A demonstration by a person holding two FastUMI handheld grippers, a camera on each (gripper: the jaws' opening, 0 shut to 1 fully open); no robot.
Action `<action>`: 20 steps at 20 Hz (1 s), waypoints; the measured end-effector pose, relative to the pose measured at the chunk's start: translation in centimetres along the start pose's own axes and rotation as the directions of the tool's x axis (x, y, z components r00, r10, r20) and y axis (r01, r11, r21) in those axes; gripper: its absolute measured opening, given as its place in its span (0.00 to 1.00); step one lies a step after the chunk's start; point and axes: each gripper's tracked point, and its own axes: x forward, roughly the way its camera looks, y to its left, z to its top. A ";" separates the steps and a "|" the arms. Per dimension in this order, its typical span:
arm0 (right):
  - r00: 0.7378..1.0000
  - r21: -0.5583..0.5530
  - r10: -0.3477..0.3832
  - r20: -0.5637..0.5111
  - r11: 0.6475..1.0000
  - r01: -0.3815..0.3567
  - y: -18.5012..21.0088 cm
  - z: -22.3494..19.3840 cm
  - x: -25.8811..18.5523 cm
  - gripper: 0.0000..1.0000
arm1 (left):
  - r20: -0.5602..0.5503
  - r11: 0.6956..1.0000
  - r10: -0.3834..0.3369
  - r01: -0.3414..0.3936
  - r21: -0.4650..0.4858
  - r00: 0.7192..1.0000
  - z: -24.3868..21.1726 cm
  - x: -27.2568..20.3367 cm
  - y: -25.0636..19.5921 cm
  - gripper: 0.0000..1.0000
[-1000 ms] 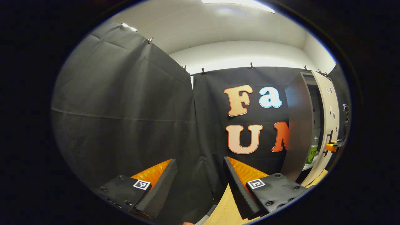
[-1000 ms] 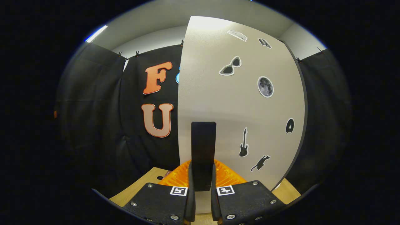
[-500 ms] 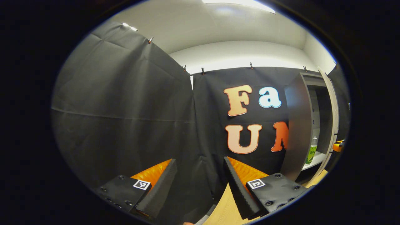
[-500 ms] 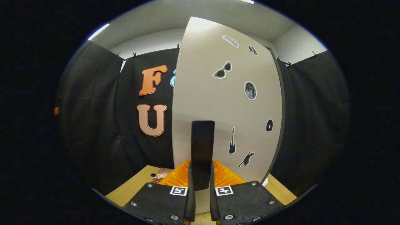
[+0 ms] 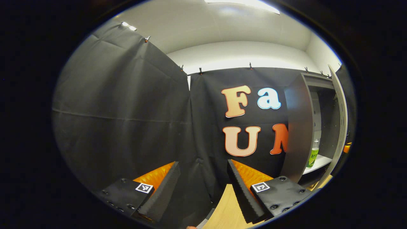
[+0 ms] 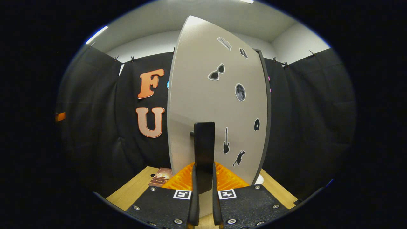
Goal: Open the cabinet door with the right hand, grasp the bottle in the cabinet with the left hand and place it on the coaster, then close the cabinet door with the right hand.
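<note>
Right gripper (image 6: pixel 203 203) clamps the door (image 6: pixel 203 95) handle (image 6: pixel 204 149)
Left gripper (image 5: pixel 203 187) gapes empty; bottle (image 5: pixel 313 154) stands on the cabinet (image 5: pixel 297 127) shelf

The cabinet door (image 6: pixel 219 105) swings wider than a second ago, its face turning narrower in the right gripper view. In the left gripper view it now stands edge-on (image 5: pixel 341 121), exposing more of the bottle (image 5: pixel 313 156) and its shelf (image 5: pixel 319 162).
</note>
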 end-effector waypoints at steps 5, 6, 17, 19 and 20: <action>0.998 -0.018 -0.059 0.009 0.998 0.059 -1.9 0.2 -0.8 0.14 | -0.002 0.999 -0.043 0.043 -0.011 0.999 -0.6 0.8 -2.4 0.94; 0.998 -0.014 -0.069 0.006 0.998 0.069 -2.0 0.1 -0.8 0.14 | -0.003 0.999 -0.051 0.051 -0.015 0.999 -0.7 1.0 -2.9 0.94; 0.974 0.012 -0.225 0.012 0.974 0.225 -6.4 -0.2 -3.3 0.04 | -0.021 0.987 -0.153 0.152 -0.041 0.988 -2.0 2.7 -9.6 0.99; 0.968 0.020 -0.249 0.008 0.968 0.249 -7.5 -0.2 -3.7 0.02 | -0.021 0.985 -0.170 0.169 -0.047 0.985 -2.0 3.0 -11.1 0.99; 0.966 0.025 -0.257 0.006 0.966 0.257 -8.0 -0.3 -3.6 0.02 | -0.021 0.983 -0.179 0.178 -0.049 0.984 -2.0 3.1 -11.8 0.97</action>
